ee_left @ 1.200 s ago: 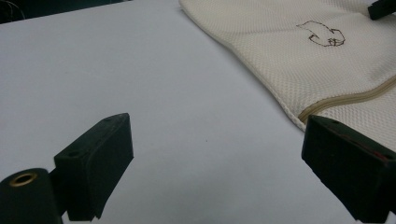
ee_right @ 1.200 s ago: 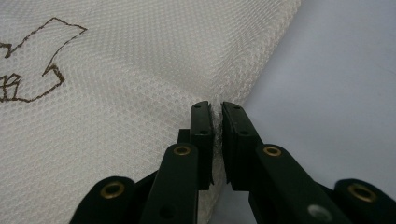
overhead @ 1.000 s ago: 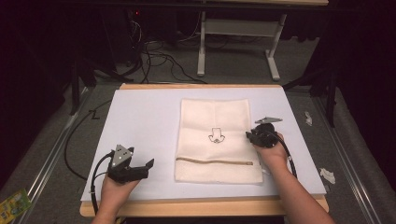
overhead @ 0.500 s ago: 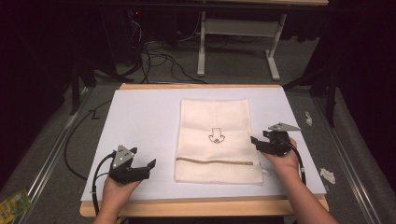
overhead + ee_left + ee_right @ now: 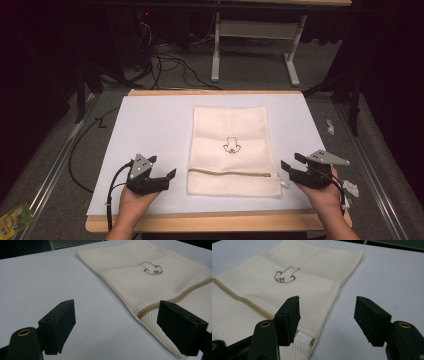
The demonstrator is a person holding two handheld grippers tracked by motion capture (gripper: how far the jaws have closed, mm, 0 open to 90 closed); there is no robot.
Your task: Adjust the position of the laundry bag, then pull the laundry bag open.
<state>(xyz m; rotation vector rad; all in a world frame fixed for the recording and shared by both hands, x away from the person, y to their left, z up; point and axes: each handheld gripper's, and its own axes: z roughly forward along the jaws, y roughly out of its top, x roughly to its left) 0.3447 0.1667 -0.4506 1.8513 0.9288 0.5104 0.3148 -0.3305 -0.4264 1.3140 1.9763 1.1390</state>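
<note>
Landmark: the mesh bag (image 5: pixel 231 151), lying flat and lengthwise on the white sheet (image 5: pixel 150 135) that covers the table (image 5: pixel 215 222).

Change, largest first. A second ago your right gripper (image 5: pixel 299 169) sits over the bag's right edge, level with the small printed mark (image 5: pixel 231 146). Half a second ago it is already off the cloth, and now it rests just beside the bag's right near corner, close to the zipper (image 5: pixel 232 173) end. Its jaws stand wide apart and hold nothing; in the right gripper view the white pull tab (image 5: pixel 303 338) lies just behind the near jaw, and I cannot tell whether they touch. Your left gripper (image 5: pixel 161 169) does not shift across the three frames: it sits just left of the bag's near left corner, jaws spread and empty, with the zipper's left end running towards the far jaw in the left gripper view.

Judgement: both hands are now level with the zipper line, one at each end. This reads as lining up to work the zipper, with nothing grasped yet. The right side looks closer to a grasp.

Count:
- table: 1
- sheet: 1
- bag: 1
- grippers: 2
- zipper: 1
- printed mark: 1
- pull tab: 1
</note>
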